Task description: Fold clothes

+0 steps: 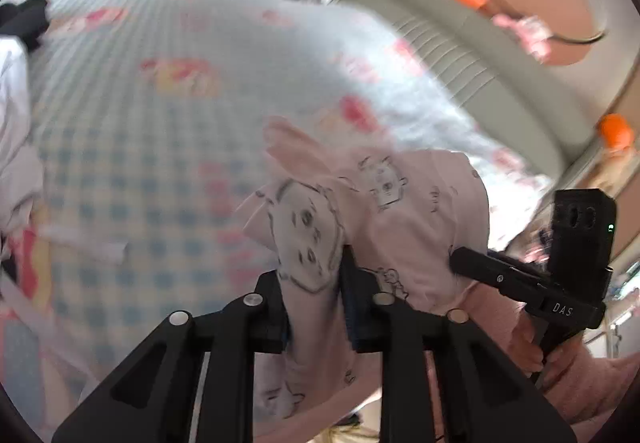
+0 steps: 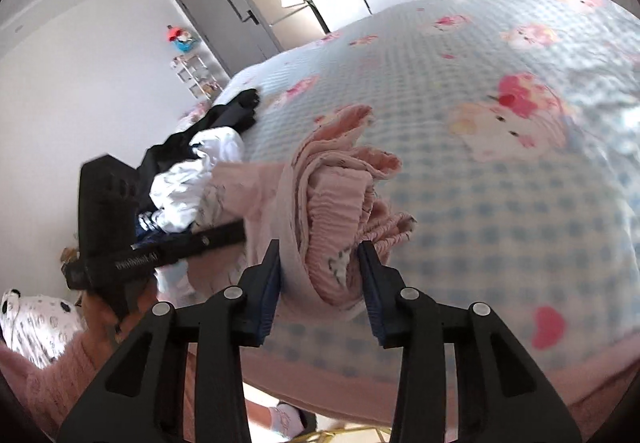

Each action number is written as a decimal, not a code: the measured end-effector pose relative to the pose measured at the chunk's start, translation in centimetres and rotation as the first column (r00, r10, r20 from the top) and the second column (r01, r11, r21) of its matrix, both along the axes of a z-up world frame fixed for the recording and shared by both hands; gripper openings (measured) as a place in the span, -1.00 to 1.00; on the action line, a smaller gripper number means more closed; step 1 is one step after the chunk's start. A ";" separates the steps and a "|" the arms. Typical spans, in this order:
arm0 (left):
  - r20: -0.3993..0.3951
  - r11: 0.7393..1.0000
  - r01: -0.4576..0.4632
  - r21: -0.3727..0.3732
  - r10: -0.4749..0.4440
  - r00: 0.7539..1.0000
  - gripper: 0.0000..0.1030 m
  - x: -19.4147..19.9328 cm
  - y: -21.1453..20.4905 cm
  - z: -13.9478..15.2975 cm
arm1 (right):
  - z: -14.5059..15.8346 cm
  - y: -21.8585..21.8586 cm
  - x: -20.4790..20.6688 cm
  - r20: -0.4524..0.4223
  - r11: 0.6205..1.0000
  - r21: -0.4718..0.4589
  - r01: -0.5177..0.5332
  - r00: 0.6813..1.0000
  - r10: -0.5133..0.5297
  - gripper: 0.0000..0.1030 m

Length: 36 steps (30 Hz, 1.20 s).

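The left gripper (image 1: 314, 283) is clamped on a bunched fold of a pink garment (image 1: 404, 219) with cartoon prints, low in the frame's centre, held above the checked bed cover (image 1: 160, 123). The right gripper (image 2: 320, 263) pinches the same pink garment (image 2: 332, 203), crumpled at mid-frame. A pile of black and white clothes (image 2: 200, 163) lies on the bed at left.

A grey door (image 2: 224, 15) stands beyond the checked bedspread (image 2: 500, 203).
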State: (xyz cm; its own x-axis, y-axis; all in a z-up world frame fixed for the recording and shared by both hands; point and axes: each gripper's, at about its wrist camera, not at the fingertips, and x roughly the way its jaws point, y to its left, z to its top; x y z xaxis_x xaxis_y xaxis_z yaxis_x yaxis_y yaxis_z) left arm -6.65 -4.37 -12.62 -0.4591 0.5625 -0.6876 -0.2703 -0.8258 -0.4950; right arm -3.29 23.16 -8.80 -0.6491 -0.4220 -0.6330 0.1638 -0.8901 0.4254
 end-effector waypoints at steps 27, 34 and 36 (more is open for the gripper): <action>-0.149 0.979 -0.175 -0.103 0.159 0.976 -0.35 5.9 0.4 -1.3 | -4.3 -4.0 2.1 0.055 0.945 0.325 -0.034 0.998 0.017 -0.55; -0.080 0.984 -0.145 -0.102 0.137 0.987 -0.35 4.8 0.4 -3.1 | -4.2 -2.7 1.2 0.054 0.962 0.275 0.001 0.998 -0.016 -0.30; -0.074 0.986 -0.146 -0.083 0.140 0.987 -0.33 4.7 0.1 -3.2 | -3.8 -2.7 1.2 0.037 0.963 0.268 0.007 0.999 -0.018 -0.27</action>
